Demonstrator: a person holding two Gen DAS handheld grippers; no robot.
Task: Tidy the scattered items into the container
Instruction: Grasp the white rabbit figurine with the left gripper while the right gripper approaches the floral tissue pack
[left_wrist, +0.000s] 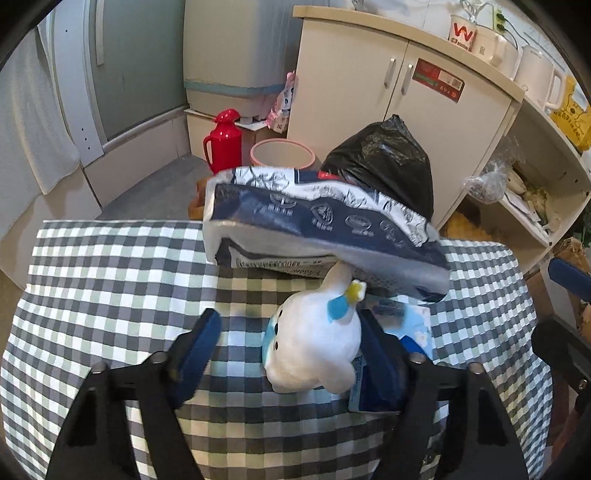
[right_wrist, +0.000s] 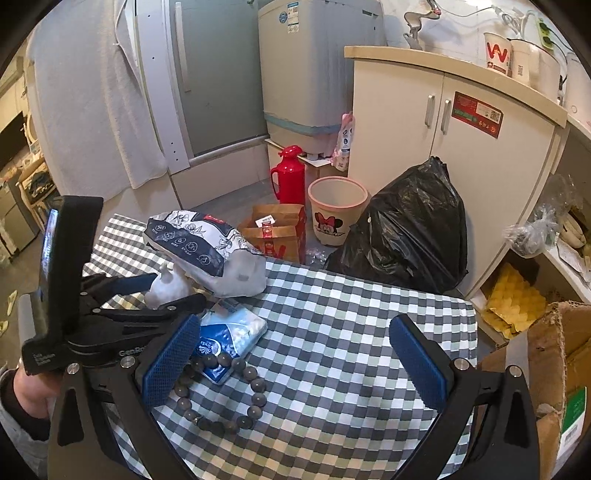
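Two claws are working: your left claw (left_wrist: 291, 343) stands spread around the plush toy (left_wrist: 314, 347) on the checked bench (left_wrist: 110, 266), not yet clamped. Your right claw (right_wrist: 295, 354) hangs apart above the bead bracelet (right_wrist: 221, 391). Next, clamp the toy; no container is identifiable.

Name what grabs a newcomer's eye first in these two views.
The white plush toy between the left gripper's open jaws, on the checkered tablecloth, with a blue-and-white tissue pack resting tilted over it. In the right wrist view, a dark bead bracelet lies beside a small tissue packet, ahead of the open right gripper.
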